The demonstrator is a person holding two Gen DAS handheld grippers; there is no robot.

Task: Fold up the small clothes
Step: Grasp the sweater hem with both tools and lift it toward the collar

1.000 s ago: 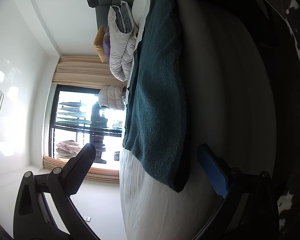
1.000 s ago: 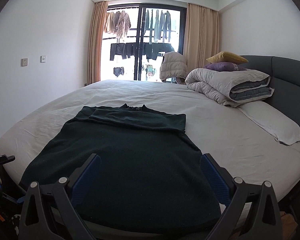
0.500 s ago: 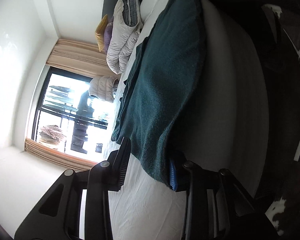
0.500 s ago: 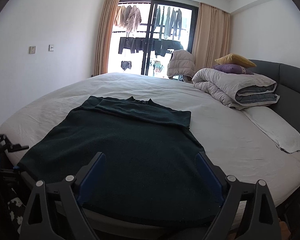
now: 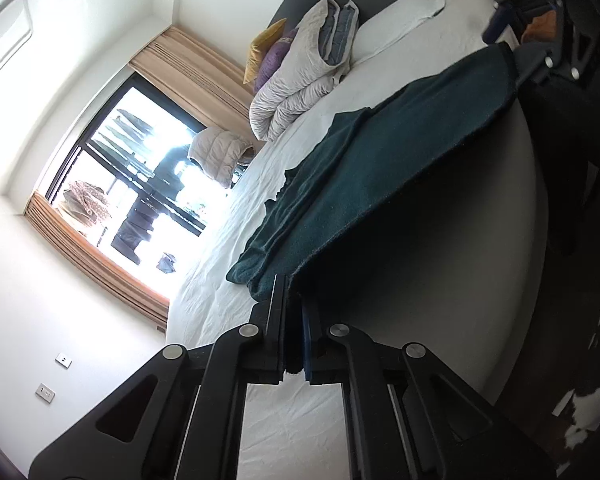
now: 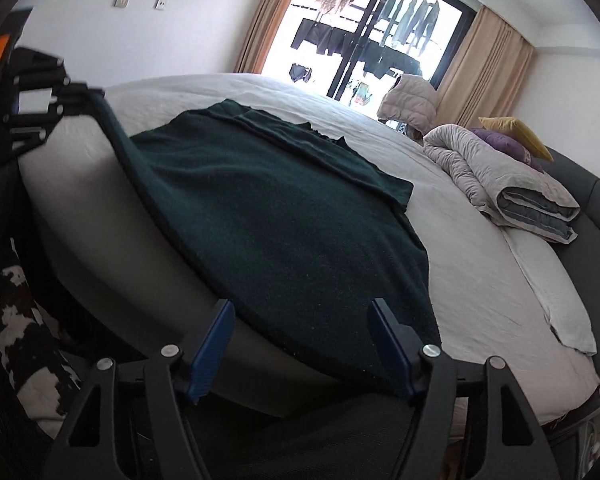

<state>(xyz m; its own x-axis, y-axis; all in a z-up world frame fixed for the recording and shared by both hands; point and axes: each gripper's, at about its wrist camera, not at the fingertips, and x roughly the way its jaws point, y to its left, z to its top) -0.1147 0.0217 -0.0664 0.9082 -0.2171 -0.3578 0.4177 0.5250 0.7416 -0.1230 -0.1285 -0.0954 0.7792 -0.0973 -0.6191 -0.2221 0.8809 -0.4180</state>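
Left wrist view shows the left gripper (image 5: 294, 334) clenched on a hem corner of the dark green garment (image 5: 364, 176), lifting that edge off the bed (image 5: 228, 292). Right gripper (image 6: 302, 346) is spread wide around the other hem corner – not gripping. The garment lies flat on the bed, its sleeves apparently already folded across the top; the main body fold looks barely begun, the rest still to do. No labels or writing can be read.
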